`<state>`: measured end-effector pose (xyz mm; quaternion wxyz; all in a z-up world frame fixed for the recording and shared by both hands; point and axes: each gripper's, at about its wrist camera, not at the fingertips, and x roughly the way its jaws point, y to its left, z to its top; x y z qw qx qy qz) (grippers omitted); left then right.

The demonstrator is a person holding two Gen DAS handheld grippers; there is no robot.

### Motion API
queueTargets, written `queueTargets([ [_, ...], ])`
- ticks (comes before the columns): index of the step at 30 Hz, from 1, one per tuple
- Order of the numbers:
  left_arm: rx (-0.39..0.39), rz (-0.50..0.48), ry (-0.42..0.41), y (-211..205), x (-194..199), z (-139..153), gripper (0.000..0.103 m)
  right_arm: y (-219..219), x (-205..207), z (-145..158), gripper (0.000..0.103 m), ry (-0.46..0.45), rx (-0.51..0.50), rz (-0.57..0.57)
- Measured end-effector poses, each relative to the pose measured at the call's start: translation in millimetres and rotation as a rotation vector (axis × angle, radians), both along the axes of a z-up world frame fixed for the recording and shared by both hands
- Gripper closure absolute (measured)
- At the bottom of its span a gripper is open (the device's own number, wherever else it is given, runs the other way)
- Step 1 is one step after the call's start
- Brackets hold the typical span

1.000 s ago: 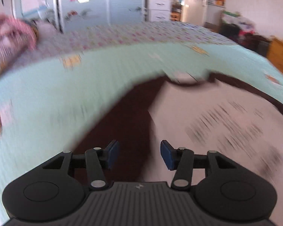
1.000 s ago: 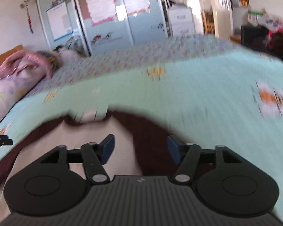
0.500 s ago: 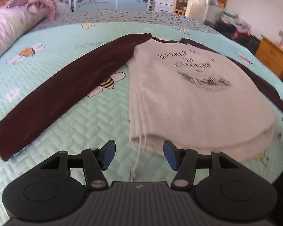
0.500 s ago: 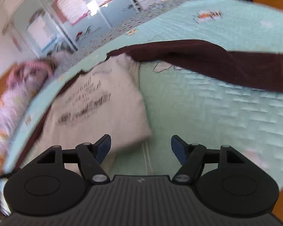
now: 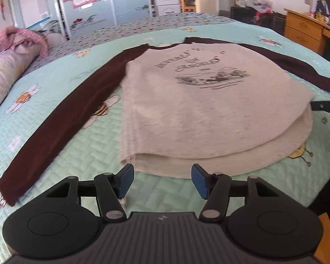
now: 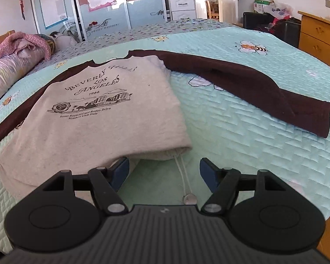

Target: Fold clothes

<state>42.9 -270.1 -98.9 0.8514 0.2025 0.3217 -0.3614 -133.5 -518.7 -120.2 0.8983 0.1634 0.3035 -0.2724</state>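
Black grippers, blue-padded fingers [image 5: 125, 179]

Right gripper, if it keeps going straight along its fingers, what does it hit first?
Probably the white drawstring lying between the open fingers of the right gripper, then the bedspread. The shirt's hem corner sits just left of that line; depth is unclear.

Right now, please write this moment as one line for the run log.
stage: shirt spread flat on bed, unfolded | left tongs: open, empty, near hem | right tongs: open, empty, over drawstring | sleeves: outstretched
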Motion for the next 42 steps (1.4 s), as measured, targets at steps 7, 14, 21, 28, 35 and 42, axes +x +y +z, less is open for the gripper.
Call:
queueTargets([
  [7,-0.001,-0.133,-0.021,-34,-27,7,0.038,-11,-4,0,0.031,-0.029,-0.014,-0.069],
  [14,0.003,-0.127,-0.001,-46,-32,5,0.038,-28,9,-17,0.031,-0.031,0.017,-0.095],
  [21,-0.022,0.024,0.045,-18,-7,10,0.038,-43,14,-14,0.096,-0.018,0.048,-0.075],
  [28,-0.084,0.203,0.057,27,28,15,0.037,-24,12,18,0.094,0.152,-0.303,-0.020],
  [35,-0.067,0.153,0.044,43,26,11,0.035,-14,14,-12,0.050,0.122,-0.132,-0.045],
  [42,0.002,0.060,0.008,24,19,-14,0.035,-18,13,-19,0.046,0.101,-0.090,-0.092],
])
